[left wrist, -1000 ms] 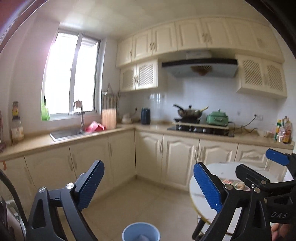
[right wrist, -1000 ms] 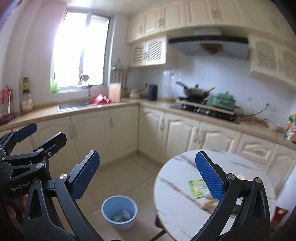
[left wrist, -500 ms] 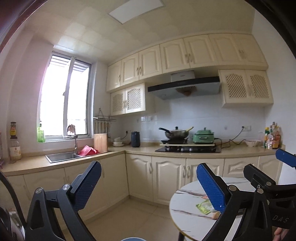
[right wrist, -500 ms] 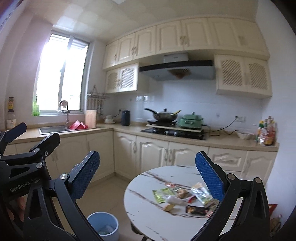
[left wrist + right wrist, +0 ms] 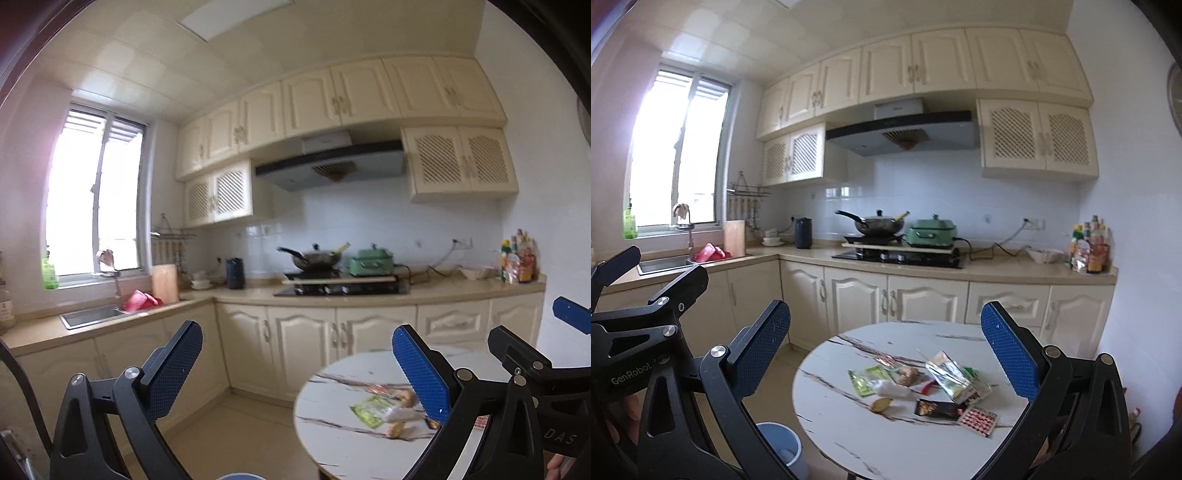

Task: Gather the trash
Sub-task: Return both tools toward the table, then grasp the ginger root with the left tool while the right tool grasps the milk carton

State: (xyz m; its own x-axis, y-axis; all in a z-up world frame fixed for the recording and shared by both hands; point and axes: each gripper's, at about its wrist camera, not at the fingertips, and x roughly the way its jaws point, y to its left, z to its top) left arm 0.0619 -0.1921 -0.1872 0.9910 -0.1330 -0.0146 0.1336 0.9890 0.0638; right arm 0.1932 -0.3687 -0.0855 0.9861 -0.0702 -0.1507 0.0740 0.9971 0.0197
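A heap of trash lies on the round white marble table (image 5: 849,424): a green wrapper (image 5: 865,380), a silver foil packet (image 5: 951,376), a dark wrapper (image 5: 936,409), a red-patterned packet (image 5: 979,421) and bits of ginger (image 5: 881,404). A blue bin (image 5: 781,446) stands on the floor left of the table. My right gripper (image 5: 886,350) hangs open above and short of the table, nothing between its fingers. My left gripper (image 5: 297,373) is open too, held left of the table (image 5: 332,424), where the green wrapper (image 5: 369,410) shows blurred.
Cream cabinets and a beige counter (image 5: 997,267) run along the far walls, with a stove and wok (image 5: 879,225), a green pot (image 5: 932,230), a kettle (image 5: 803,232) and a sink (image 5: 665,264) under the window. Tiled floor lies between table and cabinets.
Both views have tilted up and swung so the table and its trash now sit lower centre. The bin has slid to the bottom edge. Both grippers stay open.
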